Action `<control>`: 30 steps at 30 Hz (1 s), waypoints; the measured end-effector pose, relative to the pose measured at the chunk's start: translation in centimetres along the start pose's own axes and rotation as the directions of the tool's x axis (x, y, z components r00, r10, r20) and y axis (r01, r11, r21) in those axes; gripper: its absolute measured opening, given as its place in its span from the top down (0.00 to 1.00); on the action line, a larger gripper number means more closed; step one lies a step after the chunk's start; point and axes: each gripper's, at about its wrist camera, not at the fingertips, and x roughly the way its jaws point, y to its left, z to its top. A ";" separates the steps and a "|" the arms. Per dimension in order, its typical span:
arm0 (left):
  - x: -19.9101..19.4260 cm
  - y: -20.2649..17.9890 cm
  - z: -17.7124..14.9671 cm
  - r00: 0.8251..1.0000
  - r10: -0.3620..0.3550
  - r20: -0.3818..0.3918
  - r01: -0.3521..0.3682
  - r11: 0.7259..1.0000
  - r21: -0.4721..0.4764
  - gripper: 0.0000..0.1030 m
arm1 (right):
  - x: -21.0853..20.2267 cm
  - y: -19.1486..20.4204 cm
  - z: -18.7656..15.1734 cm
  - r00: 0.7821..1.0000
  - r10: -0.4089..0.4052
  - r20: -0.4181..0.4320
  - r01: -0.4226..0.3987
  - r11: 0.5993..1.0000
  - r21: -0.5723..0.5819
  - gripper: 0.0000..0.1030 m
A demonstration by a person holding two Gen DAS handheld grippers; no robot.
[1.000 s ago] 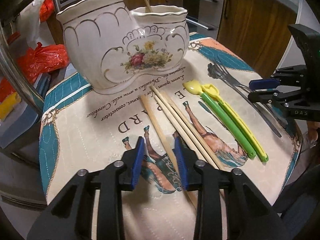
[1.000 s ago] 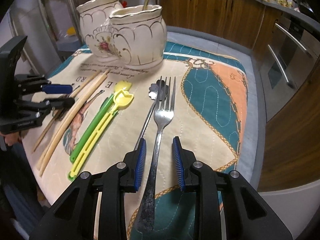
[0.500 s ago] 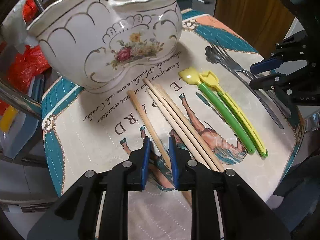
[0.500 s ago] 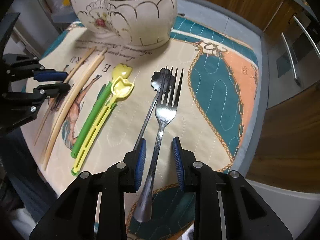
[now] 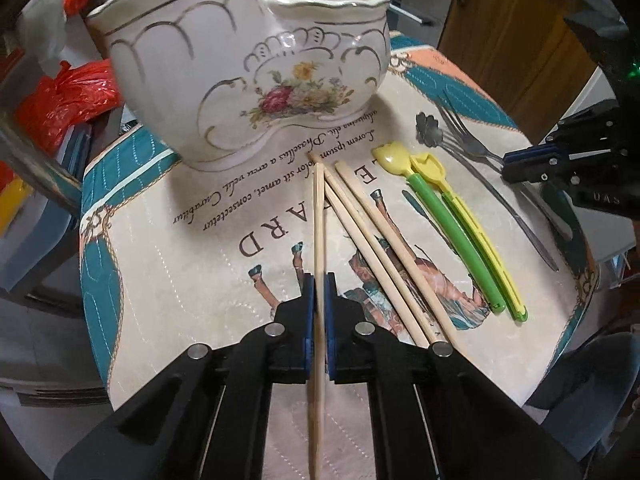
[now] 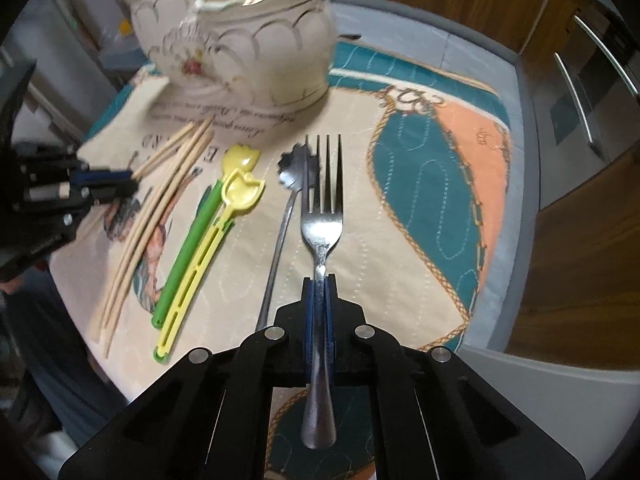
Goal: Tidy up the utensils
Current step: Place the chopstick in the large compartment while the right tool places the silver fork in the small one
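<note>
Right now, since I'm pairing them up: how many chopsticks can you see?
4: one chopstick in the left claw, three loose chopsticks together on the mat. The holder may hide more.

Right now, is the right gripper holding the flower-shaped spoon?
No, the right gripper is shut on the fork, and the flower-shaped spoon lies free beside it.

1. Left wrist cam: low and close over the printed quilted placemat [image 5: 168, 248], facing the cream floral ceramic utensil holder [image 5: 256, 76] at upper centre.
2. Right wrist cam: same mat [image 6: 420, 200] from the other side, holder [image 6: 256, 44] upper left.
3. Shared: mat, holder, green and yellow plastic spoons [image 5: 460, 232] [image 6: 200, 248].
</note>
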 end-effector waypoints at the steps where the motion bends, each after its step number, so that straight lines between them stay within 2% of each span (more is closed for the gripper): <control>1: -0.3 0.2 -0.3 1.000 -0.002 0.023 0.002 1.000 -0.009 0.96 | -0.4 -0.3 -0.2 1.000 0.009 0.030 -0.010 1.000 0.016 0.94; 6: -2.4 1.8 -1.9 0.988 -0.019 0.153 0.031 0.996 -0.080 0.96 | -2.6 -1.2 -0.9 0.983 0.042 0.178 -0.051 0.998 0.046 0.94; 9: -4.2 2.8 -2.7 0.966 -0.026 0.257 0.059 0.991 -0.120 0.96 | -3.7 -1.1 -1.2 0.961 0.053 0.273 -0.067 0.997 0.043 0.94; 12: -5.8 3.3 -3.0 0.926 -0.030 0.377 0.094 0.984 -0.151 0.96 | -4.4 -0.9 -1.4 0.936 0.047 0.349 -0.066 0.997 0.043 0.94; 15: -7.2 3.5 -3.3 0.878 -0.011 0.478 0.109 0.978 -0.178 0.96 | -4.8 -0.5 -1.9 0.906 0.048 0.420 -0.074 0.996 0.047 0.94; 16: -7.8 3.7 -3.5 0.848 -0.009 0.529 0.121 0.976 -0.179 0.96 | -5.0 -0.4 -1.9 0.899 0.050 0.435 -0.080 0.996 0.050 0.94; 18: -8.4 3.6 -3.3 0.820 0.009 0.572 0.116 0.976 -0.183 0.96 | -5.2 -0.6 -2.4 0.874 0.060 0.482 -0.099 0.994 0.056 0.94; 19: -8.8 3.7 -3.3 0.795 0.014 0.606 0.120 0.976 -0.180 0.96 | -5.2 -0.5 -2.4 0.870 0.061 0.489 -0.101 0.993 0.057 0.94; 20: -9.2 3.5 -3.2 0.780 0.026 0.626 0.113 0.977 -0.181 0.96 | -5.1 -0.4 -2.4 0.870 0.057 0.490 -0.095 0.994 0.052 0.94; 23: -9.7 3.7 -2.5 0.750 0.043 0.660 0.105 0.978 -0.182 0.96 | -5.5 0.3 -1.9 0.865 0.054 0.499 -0.081 0.996 0.032 0.94; 25: -9.9 3.7 -2.0 0.738 0.059 0.672 0.093 0.978 -0.187 0.96 | -6.0 0.8 -1.8 0.855 0.050 0.515 -0.073 0.997 0.024 0.94; 29: -10.3 3.8 -0.9 0.712 0.062 0.700 0.104 0.976 -0.192 0.96 | -7.6 1.6 -1.0 0.820 0.038 0.570 -0.056 0.998 0.014 0.94; 30: -10.3 3.8 -0.6 0.706 0.063 0.705 0.105 0.976 -0.193 0.96 | -8.3 1.7 -0.8 0.805 0.035 0.592 -0.053 0.999 0.014 0.94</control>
